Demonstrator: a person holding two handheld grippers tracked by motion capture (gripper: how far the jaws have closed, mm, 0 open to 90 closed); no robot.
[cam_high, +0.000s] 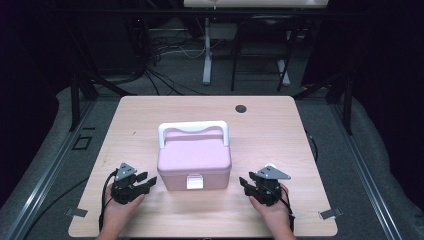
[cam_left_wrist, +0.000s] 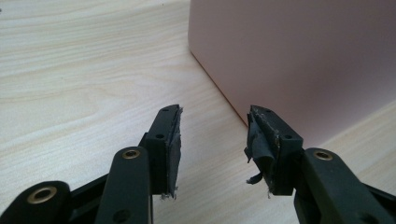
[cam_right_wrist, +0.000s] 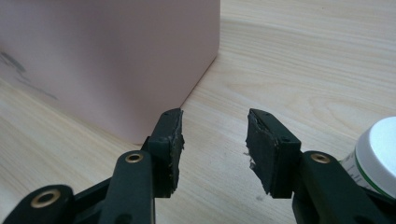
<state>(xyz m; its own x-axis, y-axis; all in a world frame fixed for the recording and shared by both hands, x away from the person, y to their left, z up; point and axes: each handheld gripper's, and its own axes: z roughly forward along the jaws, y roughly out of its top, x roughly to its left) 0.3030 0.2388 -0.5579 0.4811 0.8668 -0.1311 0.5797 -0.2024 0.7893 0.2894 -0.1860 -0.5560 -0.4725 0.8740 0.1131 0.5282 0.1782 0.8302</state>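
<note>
Box: a pink box (cam_high: 194, 162) with a white handle (cam_high: 193, 128) folded over its lid and a white latch (cam_high: 194, 181) on the near face sits at the middle of the wooden table (cam_high: 150, 107), lid down
Left gripper: the left gripper (cam_high: 148, 182) rests low at the near left of the box, just beside its corner and pointing toward it; in the left gripper view (cam_left_wrist: 213, 144) the jaws stand partly apart with bare table between them and nothing held, the pink wall close ahead on the right
Right gripper: the right gripper (cam_high: 245, 184) sits at the near right of the box, mirroring the other; in the right gripper view (cam_right_wrist: 214, 144) the jaws are partly apart over bare wood, gripping nothing, the box corner just ahead on the left
Bottle: a white cap with a green band (cam_right_wrist: 376, 156) shows at the right edge of the right gripper view, beside that gripper
Hands: a hand (cam_high: 118, 212) behind each gripper comes in from the near table edge
</note>
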